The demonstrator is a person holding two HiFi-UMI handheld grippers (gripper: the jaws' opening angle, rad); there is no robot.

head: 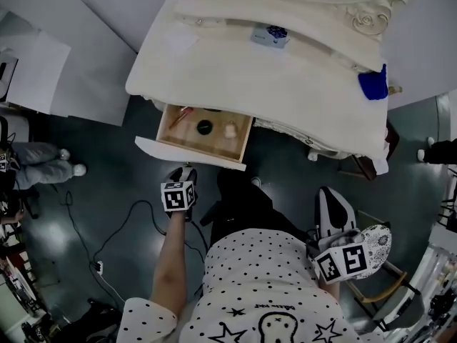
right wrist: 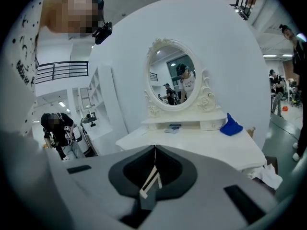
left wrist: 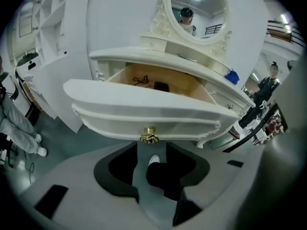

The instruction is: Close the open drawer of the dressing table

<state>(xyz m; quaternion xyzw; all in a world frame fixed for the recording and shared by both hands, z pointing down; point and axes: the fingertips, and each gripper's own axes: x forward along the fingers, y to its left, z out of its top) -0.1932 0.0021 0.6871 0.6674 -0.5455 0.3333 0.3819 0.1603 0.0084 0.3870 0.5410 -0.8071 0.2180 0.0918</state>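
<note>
Left claw [left wrist: 151,145] spread near drawer knob [left wrist: 149,135]; right claw [right wrist: 154,150] closed.

Place: staged set inside a large open hall
Set: dressing table [head: 285,77] before a bare white panel [right wrist: 230,56]
Floor [head: 107,184]: dark, glossy, loose cables [head: 137,206]

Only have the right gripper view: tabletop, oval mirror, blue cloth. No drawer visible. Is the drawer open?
Observer: Yes. The white drawer with a pale wood interior is pulled well out, below the left end of the white dressing table top.
Operator: Anything in it?
Observer: A small round black object, a reddish item in a back corner and a small pale object. I can't identify them.
Operator: Left gripper?
Observer: The left gripper faces the drawer front with its jaws open and empty, just short of the brass knob.
</note>
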